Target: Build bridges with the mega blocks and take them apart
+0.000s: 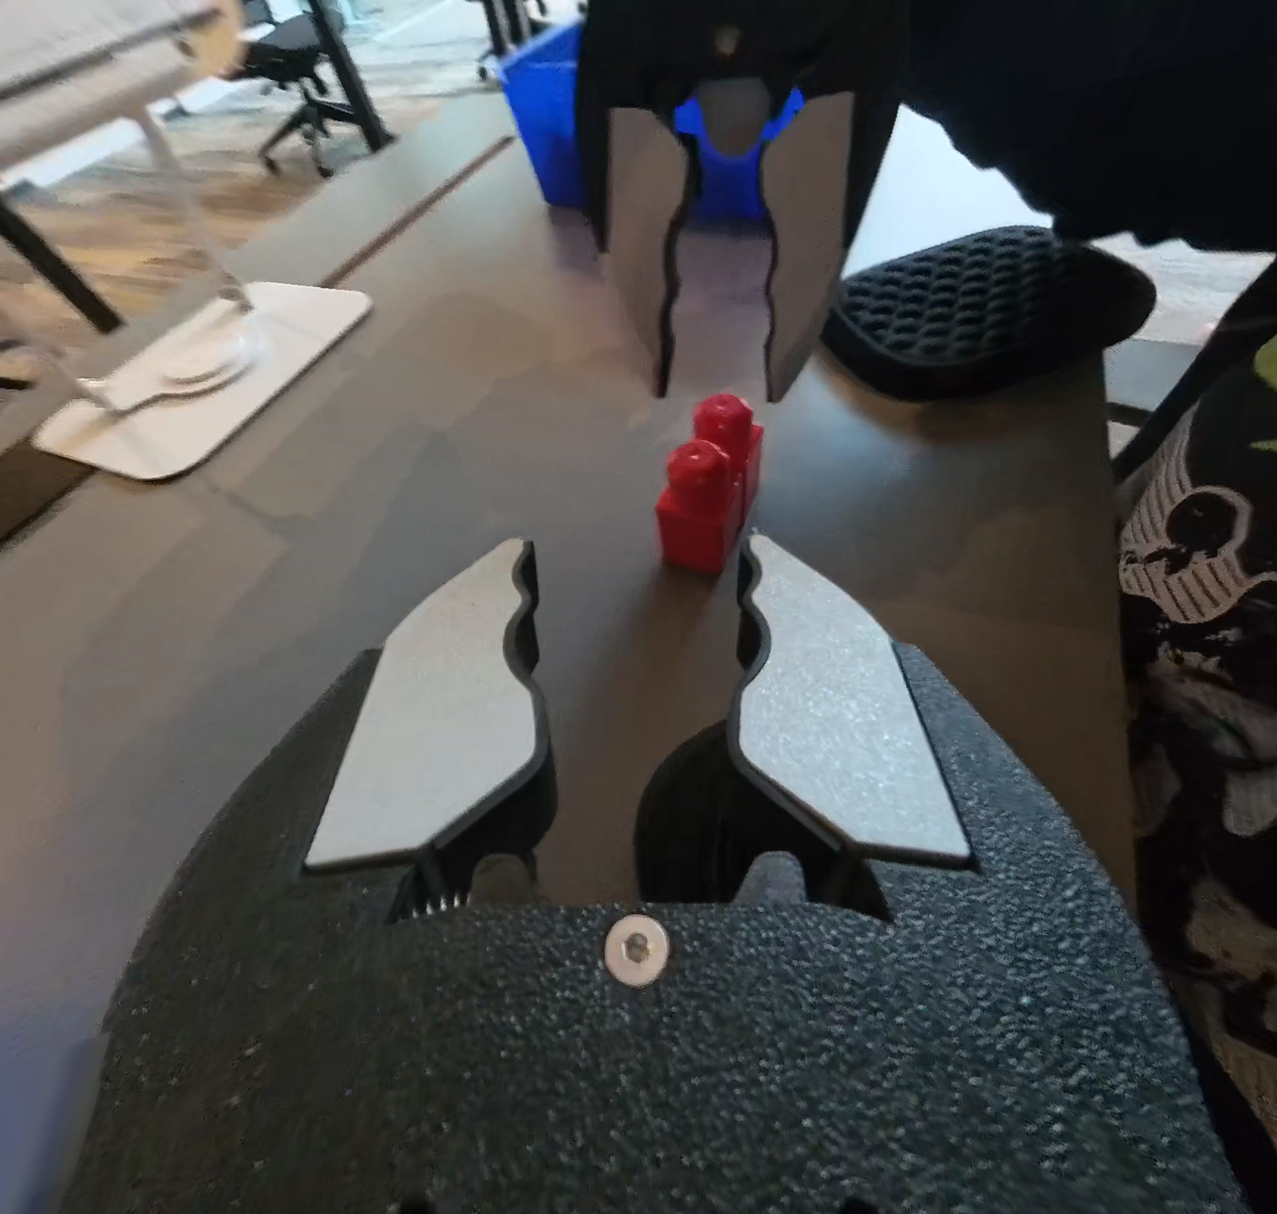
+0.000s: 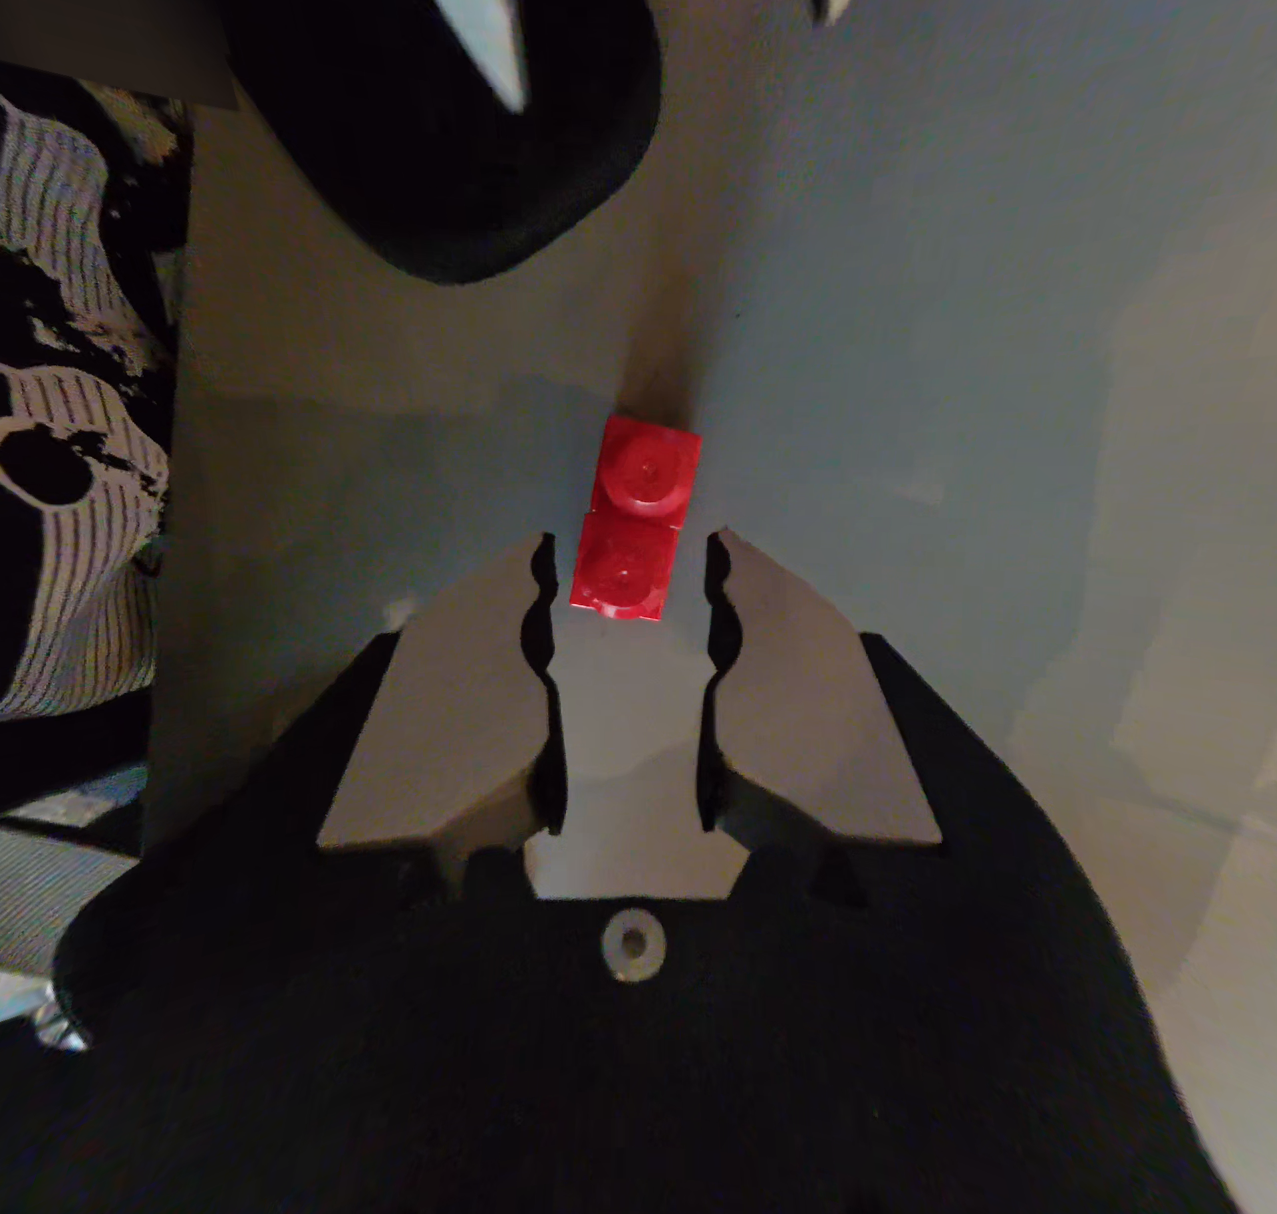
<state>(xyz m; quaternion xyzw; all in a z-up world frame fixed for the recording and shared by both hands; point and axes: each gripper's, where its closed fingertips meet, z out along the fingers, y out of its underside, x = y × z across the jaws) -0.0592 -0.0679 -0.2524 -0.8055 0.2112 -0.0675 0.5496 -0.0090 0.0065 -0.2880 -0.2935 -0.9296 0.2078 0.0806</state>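
Two red one-stud blocks point(image 1: 708, 483) stand side by side, touching, on the dark table point(image 1: 414, 490). My left gripper point(image 1: 639, 545) is open and empty, low over the table, with the blocks just past its right fingertip. My right gripper point(image 1: 719, 393) hangs open and empty above the far side of the blocks, tips pointing down. In the right wrist view the blocks point(image 2: 636, 517) lie just ahead of and partly between the open tips of my right gripper point(image 2: 632, 538). The left gripper's fingertips point(image 2: 511, 75) show at the top there.
A white monitor base point(image 1: 207, 379) stands at the left on the table. A blue bin point(image 1: 546, 116) sits behind the right gripper. A black mesh chair part point(image 1: 981, 310) is at the right edge, beside a person's patterned clothing point(image 1: 1202, 628). Office chairs and desks stand farther back. My right fingertips sit around 11 centimeters from my left ones. From the right gripper's tips to the white monitor base point(image 1: 207, 379) is close to 35 centimeters.
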